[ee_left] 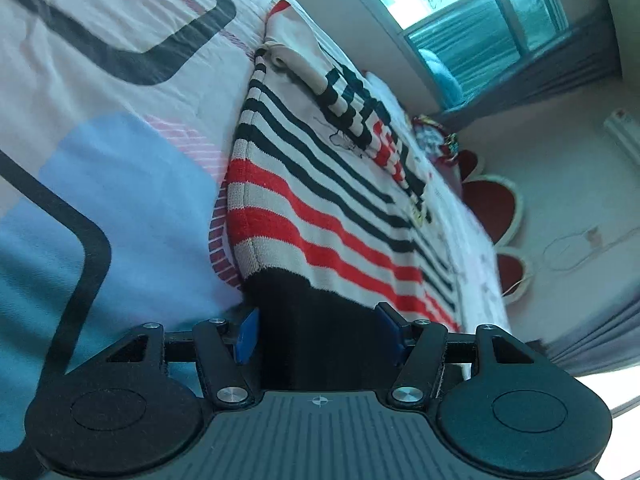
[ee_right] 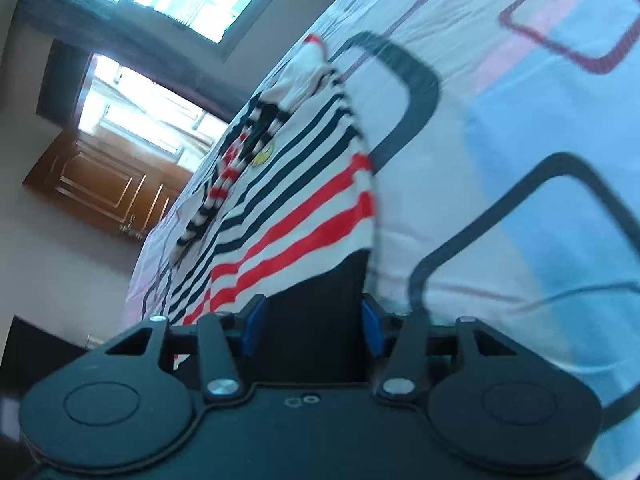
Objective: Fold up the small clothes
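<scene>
Gripping the dark bottom hem of the striped sweater (ee_left: 320, 184), the left tongs (ee_left: 318, 332) sat half-closed with black cloth filling the gap between the blue pads (ee_left: 245, 334). The right tongs (ee_right: 312, 326) looked the same on the opposite hem corner — dark band between the pads, apparently pinched. The sweater lay flat on the bed sheet (ee_left: 120, 184), sleeves folded inward, collar at the far end. Judged step: carrying the hem toward the collar. To do it well — lift both corners together, keep the hem taut and level, lay it square to the shoulders before letting go.
</scene>
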